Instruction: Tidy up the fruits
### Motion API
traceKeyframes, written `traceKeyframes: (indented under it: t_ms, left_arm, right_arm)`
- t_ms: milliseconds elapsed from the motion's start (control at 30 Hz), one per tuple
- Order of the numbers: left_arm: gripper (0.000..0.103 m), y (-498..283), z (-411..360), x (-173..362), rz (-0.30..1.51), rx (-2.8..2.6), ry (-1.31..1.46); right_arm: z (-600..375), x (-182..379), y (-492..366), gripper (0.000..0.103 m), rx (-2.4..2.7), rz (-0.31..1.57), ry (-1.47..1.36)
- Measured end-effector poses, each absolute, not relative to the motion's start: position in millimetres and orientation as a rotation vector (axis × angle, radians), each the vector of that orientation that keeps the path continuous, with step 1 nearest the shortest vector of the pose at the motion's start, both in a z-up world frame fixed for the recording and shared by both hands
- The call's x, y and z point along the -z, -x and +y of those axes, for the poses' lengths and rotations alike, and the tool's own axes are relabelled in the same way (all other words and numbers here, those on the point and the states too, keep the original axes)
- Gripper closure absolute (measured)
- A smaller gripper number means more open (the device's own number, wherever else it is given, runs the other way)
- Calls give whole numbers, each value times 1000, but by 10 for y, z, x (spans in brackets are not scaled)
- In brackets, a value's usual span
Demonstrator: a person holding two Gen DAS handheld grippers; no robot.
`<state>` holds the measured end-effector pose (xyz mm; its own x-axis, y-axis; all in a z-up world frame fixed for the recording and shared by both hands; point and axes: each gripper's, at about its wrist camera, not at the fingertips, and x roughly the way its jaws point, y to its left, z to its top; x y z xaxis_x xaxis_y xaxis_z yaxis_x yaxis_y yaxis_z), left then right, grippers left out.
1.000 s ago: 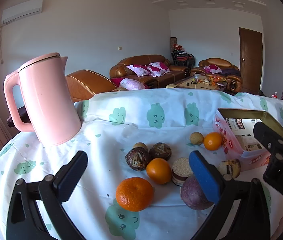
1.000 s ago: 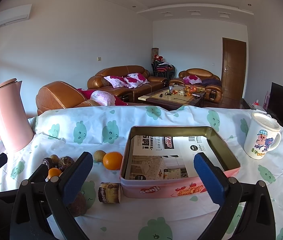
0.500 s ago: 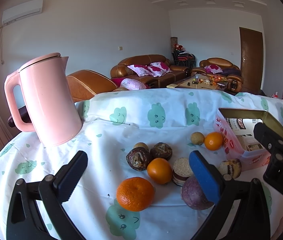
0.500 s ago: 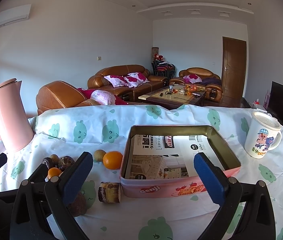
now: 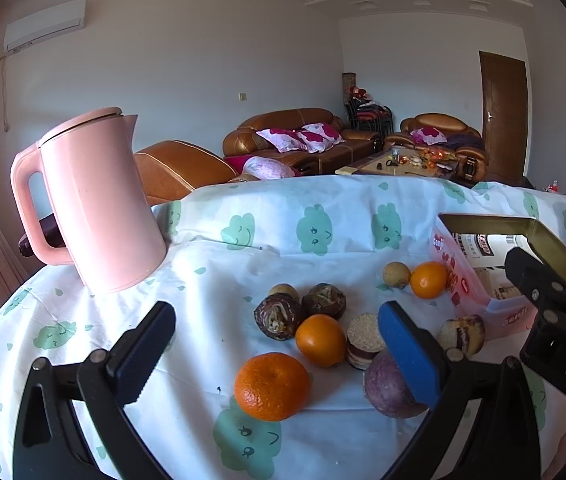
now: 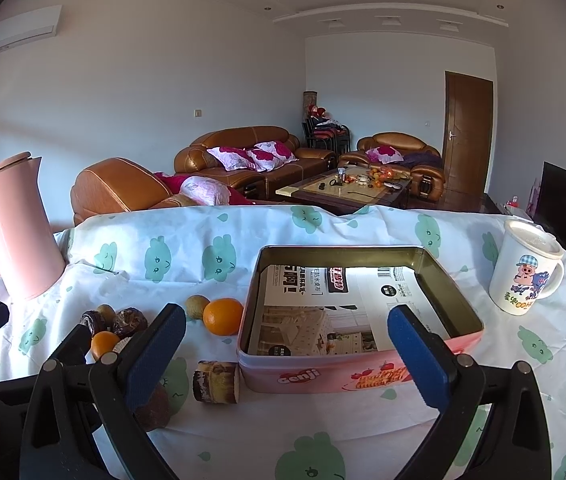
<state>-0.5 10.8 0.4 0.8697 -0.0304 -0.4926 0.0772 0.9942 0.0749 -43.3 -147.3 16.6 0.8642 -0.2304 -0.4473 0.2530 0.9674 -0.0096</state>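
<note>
Orange fruit (image 5: 271,386) sat before the spread left tool (image 5: 275,344); nothing gripped yet, so closing on it seemed next.

Both views are bright with daylight. On the surface (image 5: 211,320) a sunlit patch covers the near part, while the cloth folded up along its far edge lies in bluish shade. The fruits cast short soft shadows; the nearest orange (image 5: 271,386) shows a lit top. Glare whitens the paper inside the tin (image 6: 359,300). Focus is sharp across the middle. Fisheye bending curves walls and ceiling, and the corners fall to black vignette.
</note>
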Motion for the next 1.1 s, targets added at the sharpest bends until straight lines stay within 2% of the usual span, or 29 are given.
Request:
traceKeyframes:
  t_ms: [1100]
  left_arm:
    - [0,8,212,2,521,62,-133]
  right_arm:
    - [-1565,-166,487,1,253,484,-65]
